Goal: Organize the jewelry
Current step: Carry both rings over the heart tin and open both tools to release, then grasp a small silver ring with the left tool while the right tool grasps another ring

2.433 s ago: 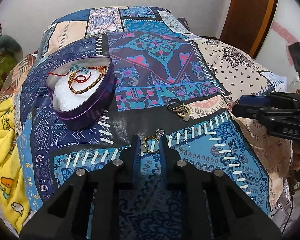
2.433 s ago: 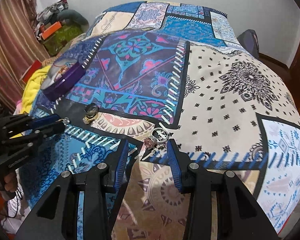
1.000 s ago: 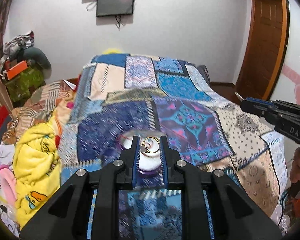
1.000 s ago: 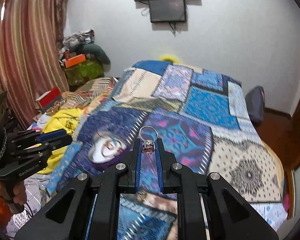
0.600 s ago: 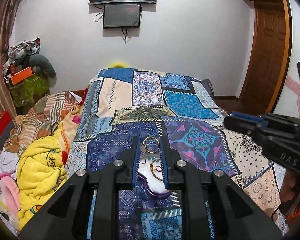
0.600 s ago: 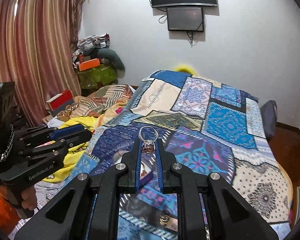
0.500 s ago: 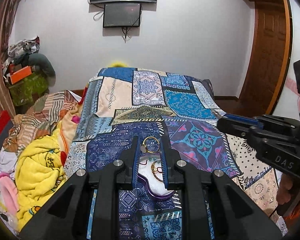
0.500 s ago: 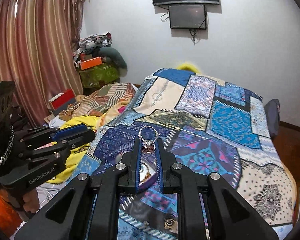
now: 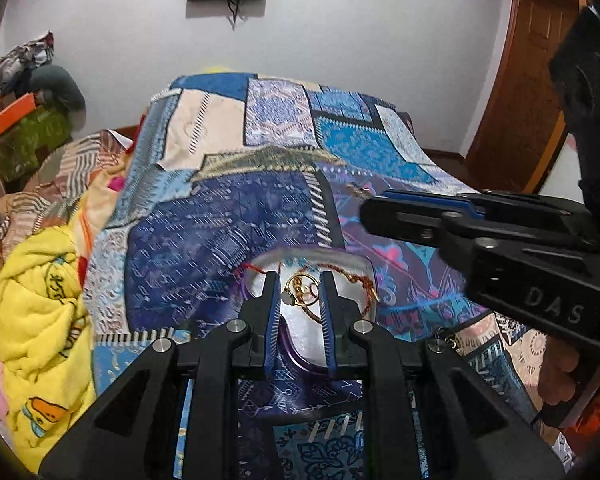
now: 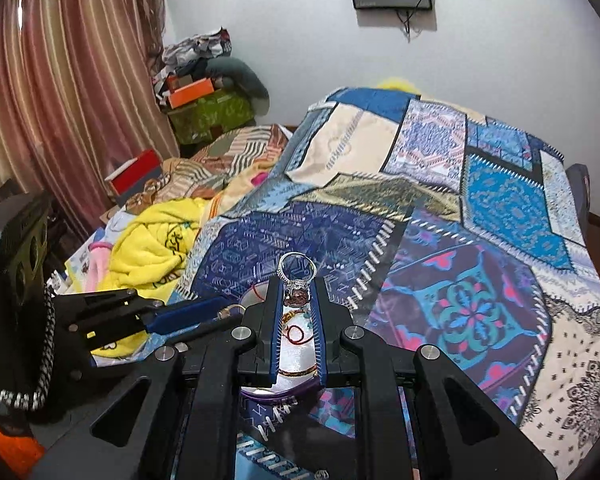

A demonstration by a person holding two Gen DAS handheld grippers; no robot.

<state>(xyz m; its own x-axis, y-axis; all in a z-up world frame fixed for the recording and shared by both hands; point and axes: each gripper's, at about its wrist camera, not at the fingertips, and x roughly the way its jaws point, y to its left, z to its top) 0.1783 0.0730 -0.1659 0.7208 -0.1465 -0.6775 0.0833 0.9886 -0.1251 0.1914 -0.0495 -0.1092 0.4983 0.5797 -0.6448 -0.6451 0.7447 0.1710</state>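
Left wrist view: left hand-held gripper [image 9: 299,294] is pinching a gold ring [image 9: 300,289], hanging over the purple heart-shaped tin [image 9: 364,268] sitting on the patchwork bedspread [image 9: 204,232]. Right wrist view: right hand-held gripper [image 10: 297,294] is clamping a silver stone ring [image 10: 297,276] above the same tin [image 10: 284,390].

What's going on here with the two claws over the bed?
A person is sorting jewelry on a patchwork bedspread. The left claw grips a gold ring, and the right claw grips a silver ring with a stone. Both are held above a purple heart-shaped box that already holds a bracelet and red thread. Neither ring has been dropped in yet. More pieces lie on the bedspread nearby.
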